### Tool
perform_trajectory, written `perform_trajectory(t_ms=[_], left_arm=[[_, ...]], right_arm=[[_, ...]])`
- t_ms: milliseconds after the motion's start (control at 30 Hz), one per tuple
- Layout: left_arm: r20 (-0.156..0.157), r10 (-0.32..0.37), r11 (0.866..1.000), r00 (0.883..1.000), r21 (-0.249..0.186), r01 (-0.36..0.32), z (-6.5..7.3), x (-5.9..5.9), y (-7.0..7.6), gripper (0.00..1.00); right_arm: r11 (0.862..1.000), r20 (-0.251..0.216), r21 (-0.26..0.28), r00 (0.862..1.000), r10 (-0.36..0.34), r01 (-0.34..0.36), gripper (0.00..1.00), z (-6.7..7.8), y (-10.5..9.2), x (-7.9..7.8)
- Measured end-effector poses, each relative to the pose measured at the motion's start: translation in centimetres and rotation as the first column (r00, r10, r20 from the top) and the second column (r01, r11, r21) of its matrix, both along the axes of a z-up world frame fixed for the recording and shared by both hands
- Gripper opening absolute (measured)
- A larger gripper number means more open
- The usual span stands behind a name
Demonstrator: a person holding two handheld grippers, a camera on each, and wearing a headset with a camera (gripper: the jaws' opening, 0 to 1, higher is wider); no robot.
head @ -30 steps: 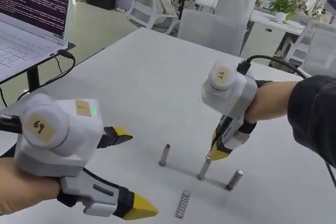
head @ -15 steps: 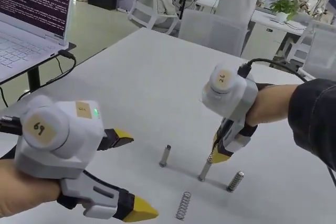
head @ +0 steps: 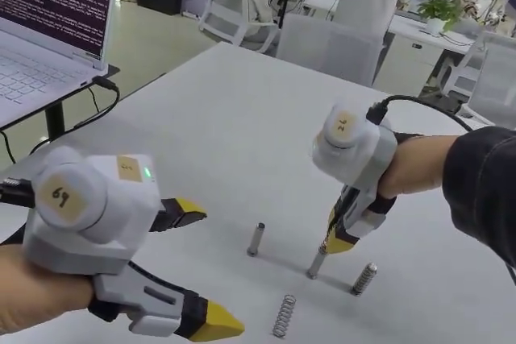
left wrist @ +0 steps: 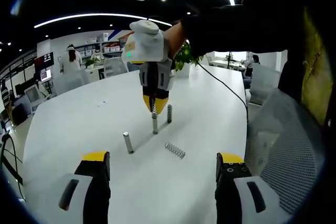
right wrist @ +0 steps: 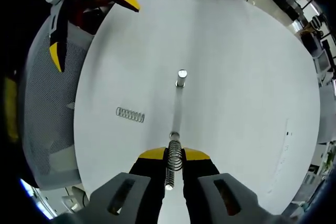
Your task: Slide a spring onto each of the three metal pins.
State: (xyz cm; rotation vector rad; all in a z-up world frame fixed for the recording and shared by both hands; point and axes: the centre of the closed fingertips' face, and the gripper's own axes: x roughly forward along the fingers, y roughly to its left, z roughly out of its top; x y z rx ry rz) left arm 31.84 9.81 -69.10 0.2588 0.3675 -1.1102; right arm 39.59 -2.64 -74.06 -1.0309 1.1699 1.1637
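A white counter (head: 226, 110) carries the work, with an open laptop (head: 44, 22) on a stand off its left edge and office chairs (head: 330, 46) past the far edge. Three metal pins stand upright in a short row near the near edge. The left pin (head: 255, 239) is bare and the right pin (head: 364, 278) wears a spring.

The right tool (head: 339, 243) hangs over the middle pin (head: 316, 262) and hides its top from the head view. Its jaws are narrow, pinching a spring (right wrist: 175, 155). The spring's long axis runs nearly upright, in line with the pin, and its lower end meets the pin's tip.

A loose spring (head: 283, 316) lies flat between the row and the near edge, one end pointing at the row. The left tool (head: 208, 270) hovers near the counter's near left corner, well apart from the pins, jaws wide and empty.
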Motion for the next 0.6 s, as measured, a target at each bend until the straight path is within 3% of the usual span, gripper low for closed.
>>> perform_trajectory(t_ms=[600], left_arm=[[-0.005, 0.005, 1.0, 1.0, -0.001, -0.005, -0.1, 0.0, 0.3, 0.79]], right_arm=[[1.0, -0.014, 0.001, 1.0, -0.012, 0.012, 0.08, -1.5, 0.1, -0.2]])
